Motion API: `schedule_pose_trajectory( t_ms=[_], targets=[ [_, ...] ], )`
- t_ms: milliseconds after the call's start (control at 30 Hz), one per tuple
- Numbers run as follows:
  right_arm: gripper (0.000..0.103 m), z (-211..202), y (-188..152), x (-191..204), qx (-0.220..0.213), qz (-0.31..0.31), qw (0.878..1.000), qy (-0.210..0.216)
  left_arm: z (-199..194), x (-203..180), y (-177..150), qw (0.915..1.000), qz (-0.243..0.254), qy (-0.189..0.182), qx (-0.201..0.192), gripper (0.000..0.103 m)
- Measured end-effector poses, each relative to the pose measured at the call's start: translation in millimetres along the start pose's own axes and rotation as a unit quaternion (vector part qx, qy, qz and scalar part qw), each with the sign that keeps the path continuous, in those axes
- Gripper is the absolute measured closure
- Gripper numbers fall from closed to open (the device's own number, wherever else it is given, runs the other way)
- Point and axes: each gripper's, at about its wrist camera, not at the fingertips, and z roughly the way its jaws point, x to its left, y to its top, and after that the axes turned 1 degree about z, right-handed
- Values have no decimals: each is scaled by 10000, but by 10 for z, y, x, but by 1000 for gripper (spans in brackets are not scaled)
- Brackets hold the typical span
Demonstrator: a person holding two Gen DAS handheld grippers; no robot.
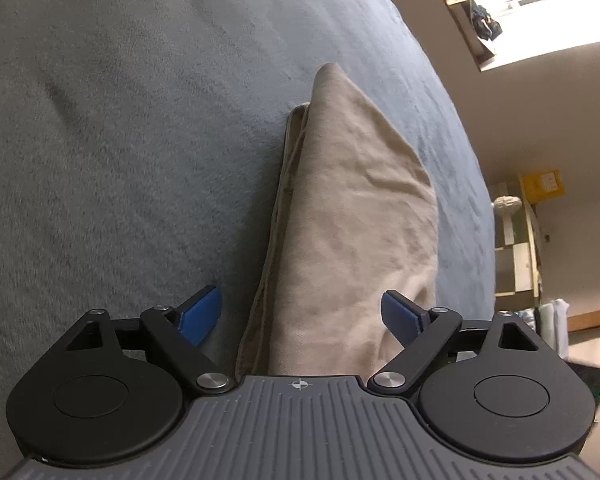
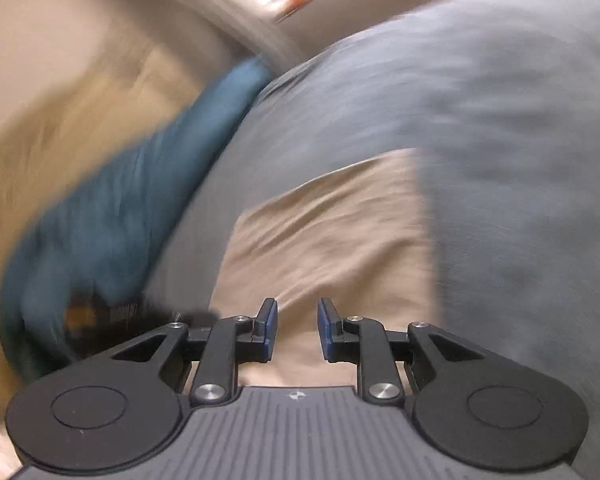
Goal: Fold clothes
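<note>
We see the beige garment (image 1: 340,216) already folded narrow on the bed (image 1: 120,140), the left gripper (image 1: 300,316) spread wide and the right gripper (image 2: 297,330) narrowly parted, both empty, with further folds or stacking judged still to come.

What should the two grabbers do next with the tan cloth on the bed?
Probably lower the left gripper and close its jaws on the tan cloth: it lies loosely folded on the blue-grey blanket, and both grippers' jaws are open and empty.
</note>
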Motion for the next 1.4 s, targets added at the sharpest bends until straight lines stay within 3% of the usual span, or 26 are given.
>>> schedule_pose_trajectory(
  t_ms=[133, 200, 400, 467, 633, 767, 867, 933, 1000, 1133, 1167, 1267, 1333, 1400],
  targets=[
    [79, 600, -24, 351, 599, -863, 9943, -170, -24, -91, -50, 9989, 338, 325, -95, 23],
    [80, 823, -110, 448, 1051, -1325, 9840, -563, -24, -125, -67, 9977, 481, 452, -148, 24],
    [80, 595, -277, 672, 1907, -2135, 9525, -1039, 17, -223, -53, 9934, 860, 704, -283, 24],
    [80, 525, -265, 705, 1873, -2215, 9496, -1192, 20, -268, -56, 9909, 1006, 826, -347, 25],
    [80, 584, 92, 592, 1161, -1999, 9592, -1626, 75, -370, -53, 9818, 1349, 1222, -548, 23],
    [80, 758, 145, 370, 1849, -2345, 9286, -2204, 141, -405, -57, 9756, 1519, 1464, -612, 19],
    [80, 566, 132, 241, 2370, -2444, 9050, -2553, 139, -389, -56, 9744, 1572, 1476, -632, 19],
    [80, 394, 199, 191, 2440, -2433, 8968, -2775, 126, -371, -26, 9756, 1535, 1450, -600, 19],
    [80, 282, 319, 219, 2116, -2428, 9039, -2814, 131, -370, 0, 9768, 1498, 1420, -570, 19],
    [80, 337, 491, 266, 1285, -2218, 9408, -2217, 129, -381, -27, 9761, 1536, 1421, -581, 19],
    [80, 422, 490, 199, 1306, -2167, 9431, -2157, 133, -390, -31, 9763, 1528, 1413, -590, 19],
    [80, 705, 415, -84, 1778, -2056, 9347, -2291, 120, -425, -57, 9750, 1655, 1358, -600, 19],
    [66, 604, 411, -222, 1882, -1783, 9337, -2469, 93, -425, -52, 9744, 1705, 1323, -626, 19],
    [69, 441, 462, -270, 1936, -1406, 9372, -2540, 95, -427, -35, 9738, 1741, 1311, -647, 19]
  ],
)
